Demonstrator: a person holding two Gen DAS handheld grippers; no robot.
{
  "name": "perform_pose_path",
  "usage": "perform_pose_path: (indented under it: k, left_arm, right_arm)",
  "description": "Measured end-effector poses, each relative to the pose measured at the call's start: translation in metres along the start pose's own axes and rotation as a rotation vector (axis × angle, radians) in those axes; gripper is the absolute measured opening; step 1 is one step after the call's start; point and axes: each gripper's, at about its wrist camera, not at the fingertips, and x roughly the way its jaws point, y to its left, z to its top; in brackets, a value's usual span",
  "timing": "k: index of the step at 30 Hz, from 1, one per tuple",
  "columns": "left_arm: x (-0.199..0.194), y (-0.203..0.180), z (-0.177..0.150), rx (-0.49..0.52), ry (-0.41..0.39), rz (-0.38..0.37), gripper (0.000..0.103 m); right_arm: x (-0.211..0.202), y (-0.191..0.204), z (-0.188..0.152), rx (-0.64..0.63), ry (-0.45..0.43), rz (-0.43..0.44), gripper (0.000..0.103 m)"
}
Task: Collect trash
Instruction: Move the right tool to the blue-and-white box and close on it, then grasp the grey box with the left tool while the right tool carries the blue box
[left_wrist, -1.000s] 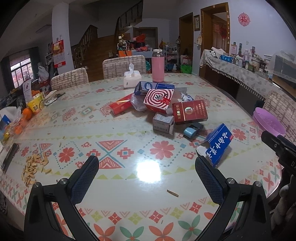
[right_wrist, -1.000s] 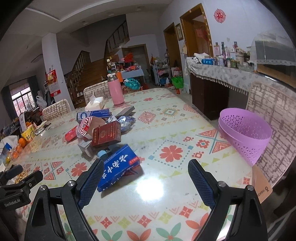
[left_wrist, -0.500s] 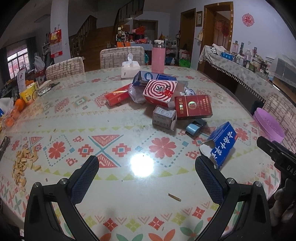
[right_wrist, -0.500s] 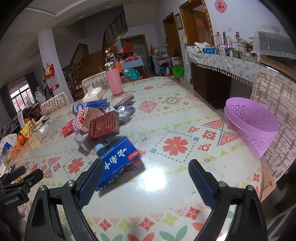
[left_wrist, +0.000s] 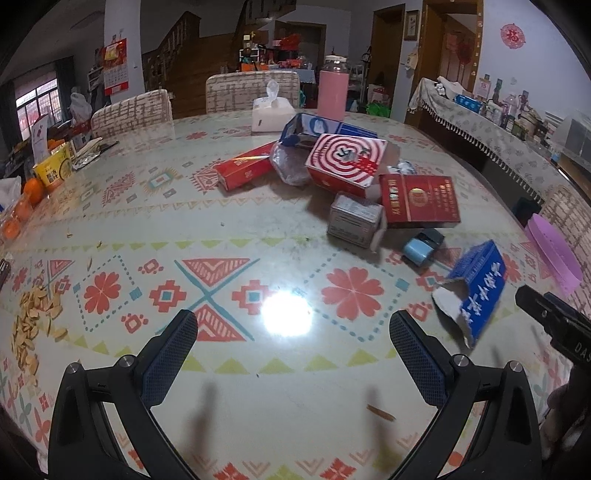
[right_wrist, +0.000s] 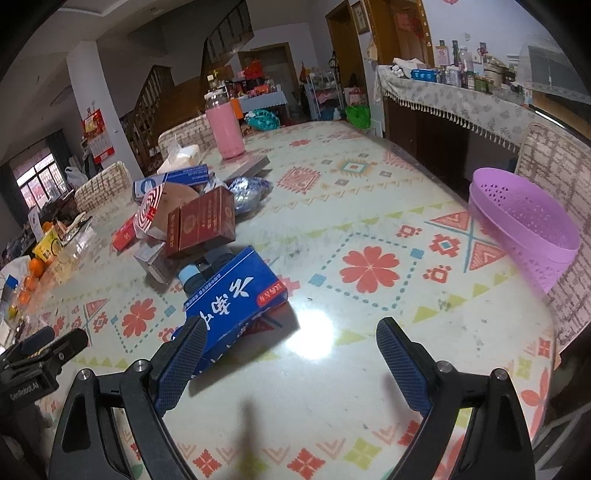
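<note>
A heap of empty cartons lies mid-table: a red-and-white spiral box (left_wrist: 345, 164), a dark red carton (left_wrist: 419, 199), a grey box (left_wrist: 354, 219), a long red box (left_wrist: 245, 170) and a torn blue box (left_wrist: 474, 291) nearest me. My right gripper (right_wrist: 290, 365) stands open just above the table, its left finger beside the near end of the blue box (right_wrist: 234, 299). The purple basket (right_wrist: 524, 225) sits at the table's right edge. My left gripper (left_wrist: 293, 356) hovers open over bare tablecloth, short of the heap.
A pink bottle (left_wrist: 332, 92) and a tissue box (left_wrist: 272, 112) stand behind the heap. Peanut shells (left_wrist: 31, 325) and oranges (left_wrist: 27, 192) lie on the left side. Chairs ring the round table (left_wrist: 110, 206). A sideboard (right_wrist: 480, 107) runs along the right wall.
Both grippers have dropped lower and moved forward over the table. The right gripper has closed in on the blue box, which now lies by its left finger.
</note>
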Motion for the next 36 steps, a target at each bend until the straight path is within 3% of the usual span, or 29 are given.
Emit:
perform_pose_path:
  k: [17,26,36]
  left_arm:
    - [0.029,0.017,0.044,0.024,-0.016,0.069,0.103]
    - [0.058,0.005,0.082,0.029,0.011,-0.009,0.103]
    - [0.088,-0.035,0.081,0.201,0.007,-0.042,0.103]
  right_arm:
    - [0.047,0.031,0.015,-0.027,0.113,0.109,0.096]
    - [0.070,0.038,0.028,-0.020,0.149,0.138,0.096]
    - [0.079,0.037,0.034,-0.024,0.159,0.129,0.096]
